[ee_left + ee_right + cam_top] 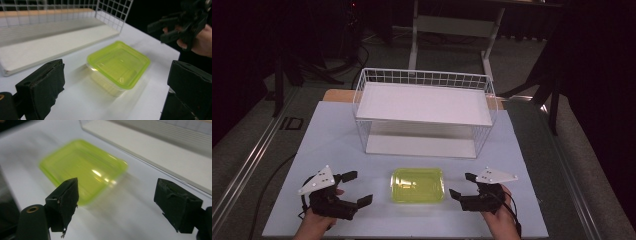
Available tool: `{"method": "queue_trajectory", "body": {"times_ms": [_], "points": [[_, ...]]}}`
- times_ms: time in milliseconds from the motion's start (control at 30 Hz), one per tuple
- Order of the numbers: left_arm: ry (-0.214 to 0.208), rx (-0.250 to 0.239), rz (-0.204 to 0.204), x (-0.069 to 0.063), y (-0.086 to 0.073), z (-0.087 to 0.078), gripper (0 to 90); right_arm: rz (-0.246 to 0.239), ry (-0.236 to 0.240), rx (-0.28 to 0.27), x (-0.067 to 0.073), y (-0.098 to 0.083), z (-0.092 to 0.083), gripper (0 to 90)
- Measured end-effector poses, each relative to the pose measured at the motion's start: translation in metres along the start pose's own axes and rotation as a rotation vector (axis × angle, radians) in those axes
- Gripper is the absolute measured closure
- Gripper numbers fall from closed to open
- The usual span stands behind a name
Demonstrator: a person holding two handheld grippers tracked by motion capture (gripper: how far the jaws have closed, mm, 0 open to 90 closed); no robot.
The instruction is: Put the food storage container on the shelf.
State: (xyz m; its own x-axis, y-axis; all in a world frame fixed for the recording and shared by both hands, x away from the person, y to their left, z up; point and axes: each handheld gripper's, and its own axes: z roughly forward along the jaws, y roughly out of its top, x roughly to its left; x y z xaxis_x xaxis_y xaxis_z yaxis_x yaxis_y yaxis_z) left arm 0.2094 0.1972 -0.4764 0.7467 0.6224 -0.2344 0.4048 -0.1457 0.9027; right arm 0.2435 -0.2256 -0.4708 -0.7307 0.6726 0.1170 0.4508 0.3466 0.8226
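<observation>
High view: a yellow-green lidded container (417,185) sits on the white table (327,140), near its front edge, lid on; contents cannot be made out through the tinted plastic. Behind it stands a white wire rack (424,112) with an upper shelf board and a lower board, both bare. Left gripper (360,188) lies left of the container, jaws spread wide, gripping nothing, held by a hand (317,222). Right gripper (462,185) lies right of it, jaws likewise spread and empty, in the other hand (499,216). Container sits between the two, touched by neither.

Left gripper view: container (118,66) ahead between the wide-apart jaws, clear-walled base, glossy translucent lid with a raised rim. Rack (57,30) beyond it. Right gripper (168,30) farther off, at upper right.

Right gripper view: container (83,168) blurred, ahead and left, apart from the open jaws. Rack's lower board (160,152) runs along the right.
</observation>
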Motion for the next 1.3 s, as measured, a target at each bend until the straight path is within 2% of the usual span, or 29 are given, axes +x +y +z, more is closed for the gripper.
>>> {"method": "queue_trajectory", "body": {"times_ms": [67, 100, 133, 200, 267, 333, 367, 400, 467, 500, 567, 600, 667, 800, 833, 867, 967, 1033, 1100, 1167, 1300], "points": [[-0.019, -0.002, 0.001, -0.002, 0.004, 0.006, 2.0, 0.012, -0.008, 0.019, 0.002, 0.002, 0.001, 19.1], [-0.029, 0.012, -0.028, -0.002, 0.007, 0.011, 2.0, 0.035, 0.001, 0.007, 0.002, 0.002, 0.001, 16.6], [-0.029, 0.025, -0.048, -0.002, 0.008, 0.016, 2.0, 0.079, 0.021, 0.004, 0.001, 0.002, 0.003, 15.2], [-0.017, 0.063, -0.085, -0.001, 0.010, 0.025, 2.0, 0.148, 0.054, 0.020, -0.002, 0.001, 0.009, 13.4], [-0.017, 0.108, -0.123, 0.000, 0.009, 0.033, 2.1, 0.194, 0.050, 0.051, -0.003, 0.001, 0.016, 12.0], [-0.030, 0.140, -0.205, 0.004, 0.005, 0.042, 2.1, 0.220, 0.049, 0.062, -0.002, 0.001, 0.023, 11.3], [-0.023, 0.162, -0.235, 0.005, 0.004, 0.045, 2.2, 0.245, 0.060, 0.073, -0.002, 0.001, 0.026, 11.3], [-0.036, 0.165, -0.265, 0.007, 0.002, 0.049, 2.3, 0.267, 0.079, 0.084, -0.003, 0.001, 0.029, 11.3], [-0.031, 0.186, -0.313, 0.010, 0.000, 0.056, 2.3, 0.300, 0.097, 0.100, -0.004, 0.001, 0.036, 11.7], [-0.035, 0.197, -0.351, 0.013, -0.001, 0.060, 2.4, 0.314, 0.112, 0.112, -0.005, 0.002, 0.038, 14.1], [-0.035, 0.206, -0.418, 0.017, -0.002, 0.065, 9.0, 0.364, 0.132, 0.129, -0.008, 0.001, 0.045, 17.2], [-0.030, 0.213, -0.445, 0.019, -0.003, 0.068, 11.8, 0.374, 0.139, 0.139, -0.009, 0.001, 0.047, 20.4], [-0.031, 0.234, -0.478, 0.023, -0.005, 0.074, 15.1, 0.391, 0.132, 0.154, -0.010, 0.000, 0.051, 24.5], [-0.020, 0.285, -0.514, 0.024, -0.009, 0.084, 24.3, 0.436, 0.169, 0.184, -0.011, -0.003, 0.058, 35.8], [-0.015, 0.291, -0.514, 0.024, -0.009, 0.086, 26.5, 0.454, 0.178, 0.193, -0.011, -0.004, 0.059, 41.2], [-0.004, 0.297, -0.510, 0.023, -0.010, 0.087, 34.5, 0.468, 0.188, 0.193, -0.012, -0.005, 0.059, 47.2], [-0.004, 0.307, -0.508, 0.022, -0.011, 0.089, 46.5, 0.496, 0.196, 0.206, -0.013, -0.007, 0.060, 59.6], [-0.007, 0.319, -0.497, 0.021, -0.011, 0.089, 53.7, 0.517, 0.192, 0.215, -0.015, -0.009, 0.061, 64.7], [-0.023, 0.337, -0.484, 0.020, -0.013, 0.091, 60.7, 0.540, 0.206, 0.219, -0.017, -0.011, 0.061, 69.0], [-0.054, 0.331, -0.502, 0.019, -0.015, 0.093, 65.9, 0.547, 0.201, 0.227, -0.016, -0.011, 0.063, 70.0], [-0.040, 0.327, -0.505, 0.017, -0.014, 0.092, 70.7, 0.553, 0.209, 0.232, -0.015, -0.012, 0.065, 71.1]]}}
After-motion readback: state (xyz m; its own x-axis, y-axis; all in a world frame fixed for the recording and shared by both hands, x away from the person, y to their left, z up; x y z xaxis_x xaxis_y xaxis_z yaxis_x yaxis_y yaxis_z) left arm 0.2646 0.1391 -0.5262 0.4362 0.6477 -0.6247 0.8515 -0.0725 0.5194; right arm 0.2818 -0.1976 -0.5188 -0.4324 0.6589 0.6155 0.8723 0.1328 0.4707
